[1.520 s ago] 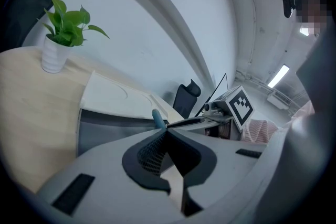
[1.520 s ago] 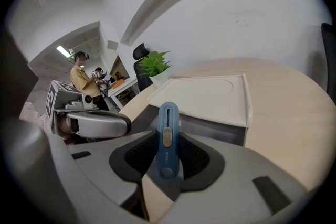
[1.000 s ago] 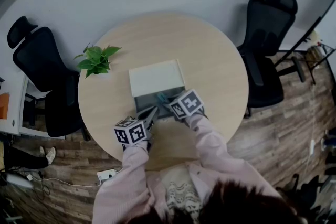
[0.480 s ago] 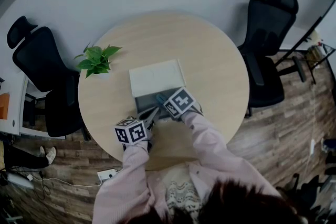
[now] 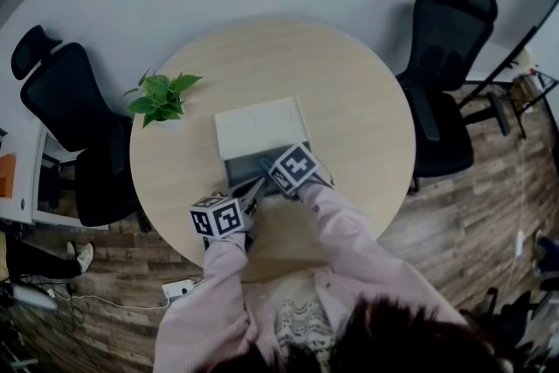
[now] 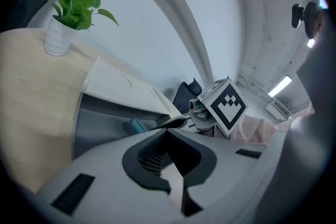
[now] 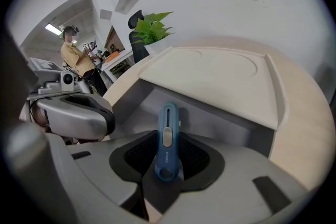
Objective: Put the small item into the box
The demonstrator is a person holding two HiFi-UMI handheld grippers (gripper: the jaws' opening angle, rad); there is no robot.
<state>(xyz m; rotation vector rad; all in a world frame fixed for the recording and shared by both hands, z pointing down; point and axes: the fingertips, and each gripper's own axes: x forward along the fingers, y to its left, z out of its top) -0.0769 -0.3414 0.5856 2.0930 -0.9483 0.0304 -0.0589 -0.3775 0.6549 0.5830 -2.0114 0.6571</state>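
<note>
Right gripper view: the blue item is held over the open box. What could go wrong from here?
The right tongs pinch the blue item only near its lower end, so it may pivot or slip.
Its tip points at the back wall of the box under the open lid; pushing forward could strike it.
The left tongs sit close beside; the two might collide.

Small item (image 7: 167, 136): blue, pale grey slider.
Box (image 5: 240, 169): grey inside; lid (image 5: 260, 128) off-white.
Tabletop (image 5: 349, 92): pale wood grain.
Plant (image 5: 162, 93): green leaves; pot (image 6: 56, 40) white.
2 chairs (image 5: 445, 57) (image 5: 65, 100): black.
Left gripper (image 6: 169, 150), right gripper (image 7: 167, 159): light grey shells, black ribbed pads.
Cubes (image 5: 217, 217) (image 5: 294, 167): black-and-white square markers.
Sleeve (image 5: 349, 240): pale pink.
Floor (image 5: 472, 214): dark brown planks.
</note>
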